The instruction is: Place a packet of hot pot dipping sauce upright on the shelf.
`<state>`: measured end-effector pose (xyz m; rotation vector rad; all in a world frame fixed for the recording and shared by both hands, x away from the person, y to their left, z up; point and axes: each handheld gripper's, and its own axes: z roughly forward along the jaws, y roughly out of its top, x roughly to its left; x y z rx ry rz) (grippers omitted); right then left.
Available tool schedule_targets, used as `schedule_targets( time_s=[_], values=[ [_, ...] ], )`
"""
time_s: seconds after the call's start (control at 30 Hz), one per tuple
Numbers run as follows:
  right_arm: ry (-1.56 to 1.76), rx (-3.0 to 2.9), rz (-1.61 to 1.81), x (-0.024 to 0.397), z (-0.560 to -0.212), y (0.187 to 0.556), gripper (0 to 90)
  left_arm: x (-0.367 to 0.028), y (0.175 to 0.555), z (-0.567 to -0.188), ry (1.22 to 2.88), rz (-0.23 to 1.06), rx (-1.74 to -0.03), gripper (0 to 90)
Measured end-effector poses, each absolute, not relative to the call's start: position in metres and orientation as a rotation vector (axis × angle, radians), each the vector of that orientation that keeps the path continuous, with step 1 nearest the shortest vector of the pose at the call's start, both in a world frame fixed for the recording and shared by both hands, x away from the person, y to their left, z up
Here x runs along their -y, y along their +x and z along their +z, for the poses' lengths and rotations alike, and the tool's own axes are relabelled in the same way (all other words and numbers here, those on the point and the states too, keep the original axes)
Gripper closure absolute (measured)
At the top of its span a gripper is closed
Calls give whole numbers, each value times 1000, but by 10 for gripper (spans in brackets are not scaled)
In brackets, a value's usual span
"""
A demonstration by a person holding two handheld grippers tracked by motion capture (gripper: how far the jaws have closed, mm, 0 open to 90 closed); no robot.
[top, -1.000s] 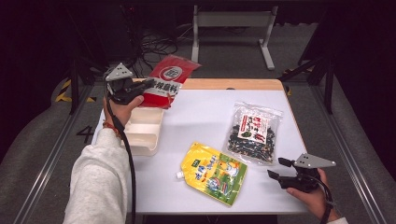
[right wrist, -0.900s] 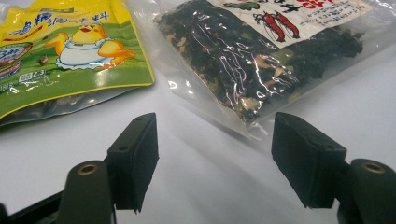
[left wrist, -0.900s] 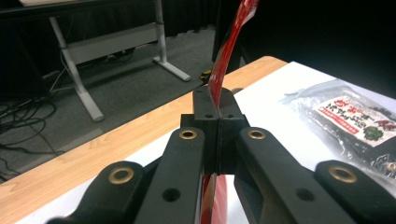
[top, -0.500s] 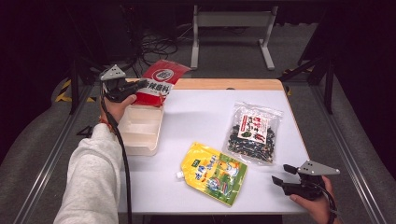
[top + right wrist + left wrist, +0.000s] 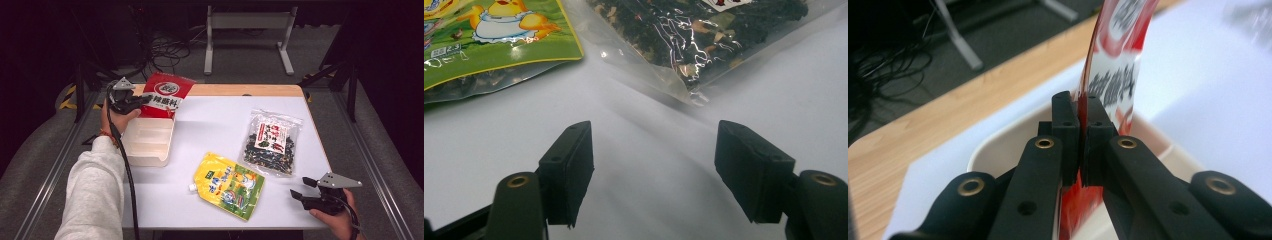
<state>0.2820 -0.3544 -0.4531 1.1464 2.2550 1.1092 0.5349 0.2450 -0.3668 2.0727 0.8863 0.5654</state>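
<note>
While the left gripper [image 5: 1080,145] is being held over the cream tray [image 5: 150,142], its jaws are being kept pinched together on the lower edge of the red packet [image 5: 167,95], whose printing is being blurred in the left gripper view and whose top is being cut off there. Most of the tray's inside is being seen as bare in the high view; its far end is being covered by the hanging packet, so nothing can be told of that end. The packet is being held above the tray's far end, tilted up and away from the hand.

The left forearm, in a pale sleeve [image 5: 95,195], is being stretched forward along the table's left edge. The right gripper [image 5: 305,192] is being held low at the near right corner of the white table [image 5: 210,130], jaws standing wide apart with nothing between them. Just beyond it, the clear bag of dark pieces [image 5: 272,142] and the yellow-green pouch [image 5: 230,185] are lying flat, both being cropped in the right gripper view.
</note>
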Motion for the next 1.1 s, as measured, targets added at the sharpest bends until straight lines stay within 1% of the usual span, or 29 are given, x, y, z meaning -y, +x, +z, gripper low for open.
schedule_targets(
  time_s=[0.1, 0.2, 0.37, 0.53, 0.63, 0.7, 0.87, 1.0, 1.1],
  values=[
    [1142, -2259, 1112, 354, -453, 282, 320, -244, 533, -366, 2103, 581, -883, 873],
    [1137, -2269, 1107, 352, -453, 283, 319, -242, 533, -369, 2141, 611, -893, 891],
    [1128, -2273, 1110, 351, -452, 284, 318, -240, 538, -376, 2171, 620, -923, 898],
    [1132, -2278, 1109, 351, -454, 284, 318, -243, 542, -383, 2185, 596, -947, 898],
    [1132, -2280, 1108, 351, -454, 285, 317, -243, 542, -387, 2205, 596, -951, 898],
    [1131, -2280, 1109, 351, -453, 285, 316, -242, 542, -390, 2238, 618, -941, 898],
    [1129, -2281, 1112, 351, -453, 285, 314, -246, 542, -392, 2217, 590, -952, 897],
    [1122, -2284, 1112, 350, -453, 285, 311, -245, 541, -391, 2249, 579, -952, 897],
    [1120, -2282, 1114, 350, -452, 285, 306, -247, 541, -389, 2235, 569, -958, 891]
  ],
)
